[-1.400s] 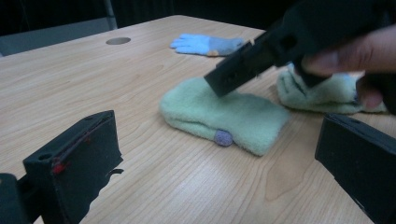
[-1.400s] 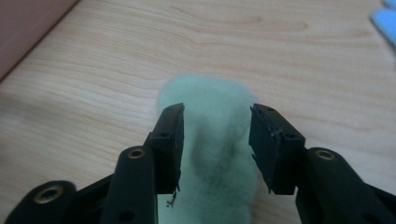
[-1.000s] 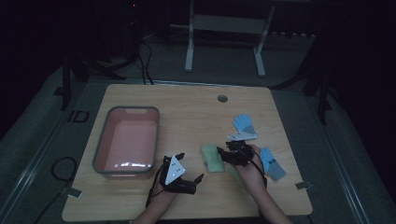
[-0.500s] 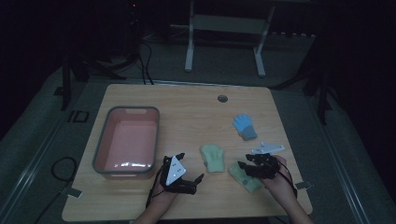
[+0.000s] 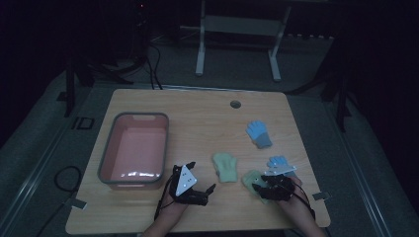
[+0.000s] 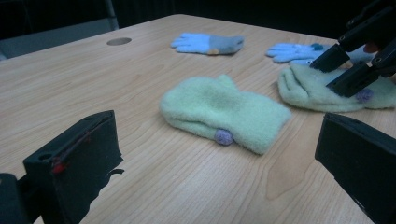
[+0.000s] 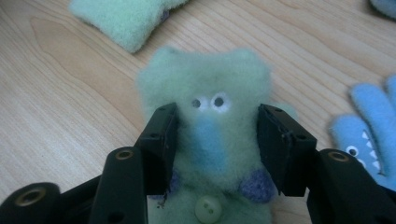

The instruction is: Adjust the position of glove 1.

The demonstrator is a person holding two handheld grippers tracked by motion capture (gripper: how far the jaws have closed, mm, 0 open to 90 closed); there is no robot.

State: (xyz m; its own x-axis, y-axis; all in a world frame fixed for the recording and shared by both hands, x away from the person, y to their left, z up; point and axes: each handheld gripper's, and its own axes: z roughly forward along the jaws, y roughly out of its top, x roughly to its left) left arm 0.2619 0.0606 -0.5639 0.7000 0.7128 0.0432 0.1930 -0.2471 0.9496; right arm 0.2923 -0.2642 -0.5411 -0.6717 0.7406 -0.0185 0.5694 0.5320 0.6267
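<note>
Two pale green mittens lie on the wooden table. One mitten lies flat in front of my left gripper, whose jaws stand wide open with nothing between them. The other green mitten has a stitched face and a blue nose. My right gripper rests on it, its jaws apart on either side of the face, and the fabric lies flat on the table.
A pink bin stands at the table's left. One blue glove lies at mid right. A second blue glove lies just beyond my right gripper. A cable hole sits near the far edge.
My right gripper has carried the faced green mitten right and toward the front edge, away from the other mitten, and set it down. The left gripper has stayed put.
</note>
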